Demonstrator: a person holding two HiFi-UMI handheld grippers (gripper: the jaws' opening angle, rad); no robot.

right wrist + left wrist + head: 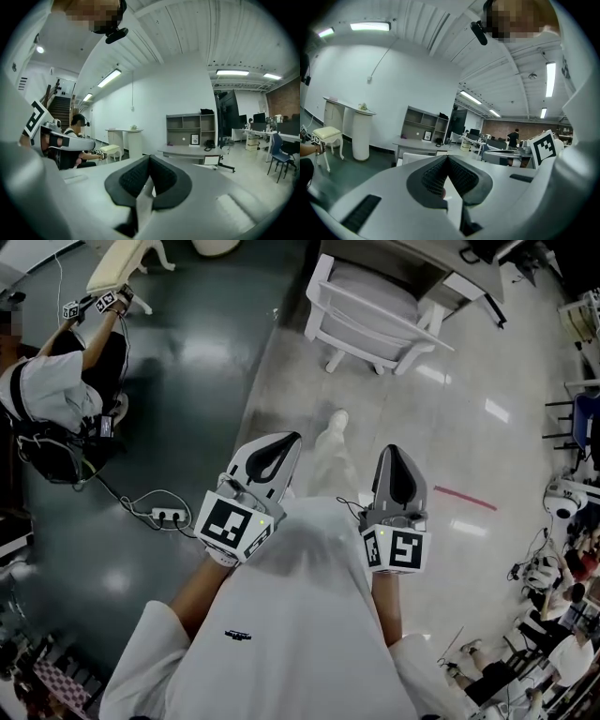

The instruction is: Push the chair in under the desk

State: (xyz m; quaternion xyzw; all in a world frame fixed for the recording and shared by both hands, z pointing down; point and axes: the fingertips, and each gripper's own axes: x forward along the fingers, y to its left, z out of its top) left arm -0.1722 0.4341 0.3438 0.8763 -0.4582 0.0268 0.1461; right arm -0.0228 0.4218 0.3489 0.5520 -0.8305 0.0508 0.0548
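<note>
In the head view a white slatted chair stands on the pale floor ahead of me, its seat part-way under a grey desk at the top. My left gripper and right gripper are held side by side in front of my chest, well short of the chair, both shut and empty. In the left gripper view the shut left gripper points at the desk and the chair's back. In the right gripper view the shut right gripper faces the same desk and chair.
A seated person holding grippers works at a cream stool on the dark floor at left. A power strip and cable lie on the floor near my left side. More people and equipment crowd the right edge. Grey shelves stand behind the desk.
</note>
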